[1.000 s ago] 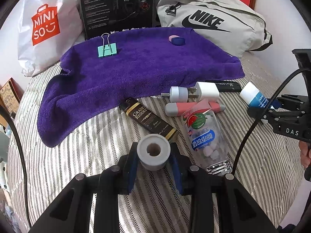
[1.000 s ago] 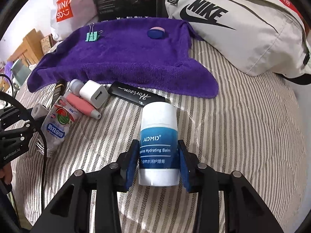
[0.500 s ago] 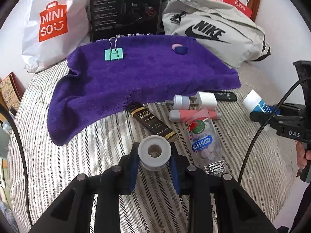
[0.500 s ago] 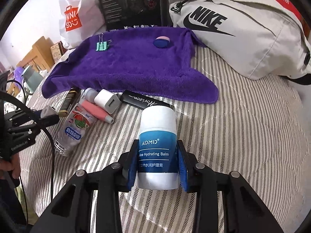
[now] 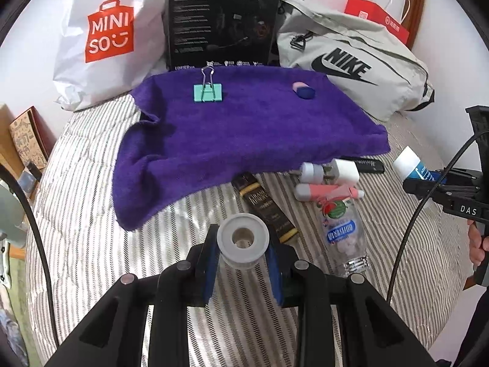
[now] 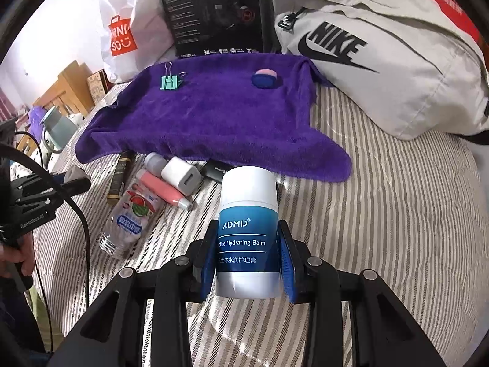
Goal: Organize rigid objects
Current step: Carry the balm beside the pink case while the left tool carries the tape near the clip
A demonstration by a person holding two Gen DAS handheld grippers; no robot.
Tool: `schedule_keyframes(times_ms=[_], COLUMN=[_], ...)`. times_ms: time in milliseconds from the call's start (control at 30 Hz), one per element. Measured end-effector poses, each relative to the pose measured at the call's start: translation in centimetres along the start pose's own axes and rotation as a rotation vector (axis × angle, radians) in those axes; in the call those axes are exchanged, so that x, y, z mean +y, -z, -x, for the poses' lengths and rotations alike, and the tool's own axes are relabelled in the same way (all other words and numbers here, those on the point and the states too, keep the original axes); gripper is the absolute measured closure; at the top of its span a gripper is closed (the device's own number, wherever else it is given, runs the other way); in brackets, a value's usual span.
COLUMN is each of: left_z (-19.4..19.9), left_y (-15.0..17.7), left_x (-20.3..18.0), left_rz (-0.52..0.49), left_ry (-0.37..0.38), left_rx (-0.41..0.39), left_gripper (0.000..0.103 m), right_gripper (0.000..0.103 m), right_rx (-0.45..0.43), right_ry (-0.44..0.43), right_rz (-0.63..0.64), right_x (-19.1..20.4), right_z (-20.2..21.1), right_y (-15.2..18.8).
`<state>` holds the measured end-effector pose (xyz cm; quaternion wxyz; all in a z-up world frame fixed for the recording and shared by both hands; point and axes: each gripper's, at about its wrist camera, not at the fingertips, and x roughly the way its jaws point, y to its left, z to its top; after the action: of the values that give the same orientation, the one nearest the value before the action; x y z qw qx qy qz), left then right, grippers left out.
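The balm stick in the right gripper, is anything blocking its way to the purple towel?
Nothing visible blocks it. The balm stick is held above the striped bedding, and the purple towel lies just ahead, bare except for a green binder clip and a blue eraser at its far edge.

Striped bed cover (image 5: 91,244) fills the lower half of both views. White MINISO shopping bag (image 5: 104,36) at 11 o'clock in the left wrist view, leaning on the wall. Black headset box (image 5: 223,21) upright at 12 o'clock, just beside the bag. Grey NIKE bag (image 6: 382,61) at 1–2 o'clock, lying on the bed; a red paper bag (image 5: 376,15) behind it. Wooden furniture (image 6: 61,91) at 9–10 o'clock in the right wrist view, well off the bed. Patterned brown box (image 5: 26,140) at 9 o'clock, left wrist view
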<state>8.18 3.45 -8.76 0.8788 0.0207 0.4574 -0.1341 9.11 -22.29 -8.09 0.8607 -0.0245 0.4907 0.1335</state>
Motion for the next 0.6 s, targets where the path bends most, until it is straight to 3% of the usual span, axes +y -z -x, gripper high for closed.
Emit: schedule_keyframes(times_ms=[600], left_z=[0.0], left_y=[-6.9], left_x=[2.5], left_rz=[0.004], left_ry=[-0.028], left_rx=[-0.080], left_gripper=[0.076], right_gripper=[0.067], right_rx=[-0.051], right_ry=[-0.017], right_rz=[0.041], right_x=[0.2], right_z=[-1.3], right_y=[-7.2])
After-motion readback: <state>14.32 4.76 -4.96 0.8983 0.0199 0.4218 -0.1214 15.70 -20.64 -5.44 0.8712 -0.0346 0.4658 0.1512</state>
